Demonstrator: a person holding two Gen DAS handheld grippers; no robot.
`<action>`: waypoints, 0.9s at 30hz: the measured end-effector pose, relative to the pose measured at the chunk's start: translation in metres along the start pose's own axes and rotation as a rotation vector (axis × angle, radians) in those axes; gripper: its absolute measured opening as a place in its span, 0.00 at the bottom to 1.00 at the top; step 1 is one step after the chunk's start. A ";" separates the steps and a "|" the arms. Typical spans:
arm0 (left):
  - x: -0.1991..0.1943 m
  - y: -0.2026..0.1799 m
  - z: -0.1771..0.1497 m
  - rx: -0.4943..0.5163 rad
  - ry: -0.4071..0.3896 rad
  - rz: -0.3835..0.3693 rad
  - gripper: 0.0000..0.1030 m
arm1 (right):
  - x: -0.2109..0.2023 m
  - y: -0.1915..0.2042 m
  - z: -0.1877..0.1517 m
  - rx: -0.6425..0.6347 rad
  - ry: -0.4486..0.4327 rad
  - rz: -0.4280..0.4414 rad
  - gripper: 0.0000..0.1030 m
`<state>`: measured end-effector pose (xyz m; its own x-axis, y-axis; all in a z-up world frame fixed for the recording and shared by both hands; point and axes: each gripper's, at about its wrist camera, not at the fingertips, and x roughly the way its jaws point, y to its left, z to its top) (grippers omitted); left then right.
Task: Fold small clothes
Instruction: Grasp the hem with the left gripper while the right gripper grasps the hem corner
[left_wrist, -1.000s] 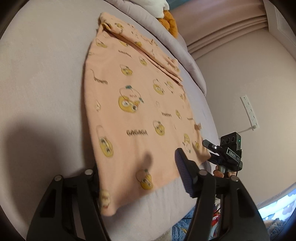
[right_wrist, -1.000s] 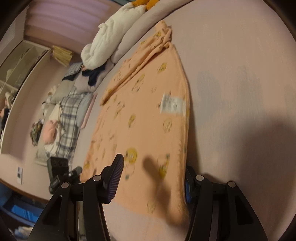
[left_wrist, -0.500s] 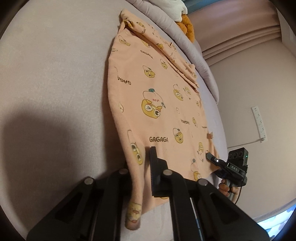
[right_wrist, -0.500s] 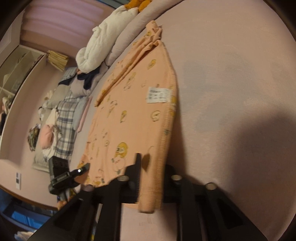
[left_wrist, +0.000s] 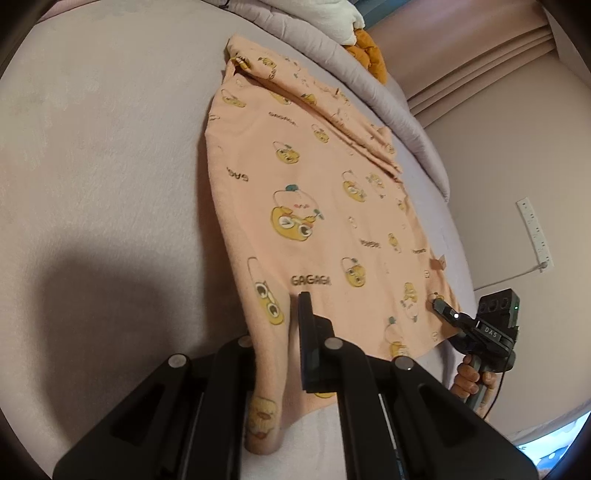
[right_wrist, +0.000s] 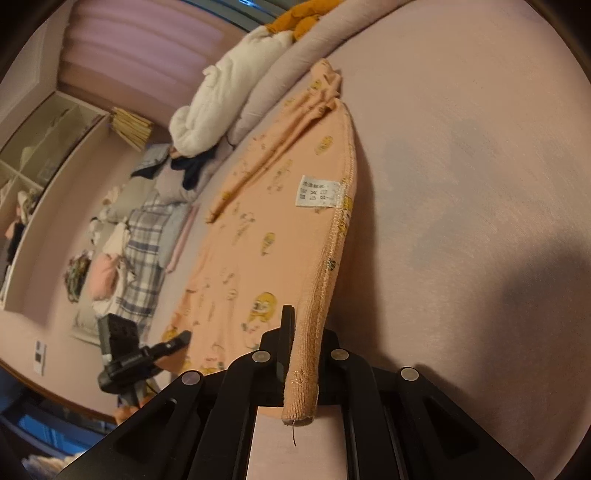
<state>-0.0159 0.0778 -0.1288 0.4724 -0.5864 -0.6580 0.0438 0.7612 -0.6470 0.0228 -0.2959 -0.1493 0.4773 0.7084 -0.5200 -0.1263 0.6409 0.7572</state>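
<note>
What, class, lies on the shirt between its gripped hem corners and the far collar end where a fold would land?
Nothing visible does. Both grippers, left and right, clamp the peach shirt; only its own folded sleeve lies there.

A pale mauve bed (left_wrist: 92, 155) meets pinkish walls (left_wrist: 491, 177), pleated curtains (right_wrist: 140, 55) and open shelving (right_wrist: 40, 147).

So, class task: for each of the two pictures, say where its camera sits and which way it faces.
Left wrist: on the left gripper, facing along the peach garment on the bed; the right gripper and its hand show opposite.
Right wrist: on the right gripper, facing along the garment's label side; the left gripper shows.
Shared: the garment, both grippers.
</note>
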 end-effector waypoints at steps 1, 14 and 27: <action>-0.001 0.000 0.001 -0.004 -0.004 -0.016 0.04 | -0.001 0.002 0.001 -0.002 -0.006 0.016 0.07; -0.018 -0.006 0.027 -0.072 -0.088 -0.295 0.03 | -0.005 0.032 0.024 -0.026 -0.130 0.228 0.07; -0.032 -0.027 0.107 -0.068 -0.206 -0.378 0.03 | 0.001 0.048 0.078 0.017 -0.221 0.289 0.07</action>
<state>0.0620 0.1057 -0.0490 0.6004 -0.7479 -0.2833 0.1930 0.4793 -0.8562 0.0847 -0.2880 -0.0828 0.6005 0.7775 -0.1868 -0.2696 0.4168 0.8681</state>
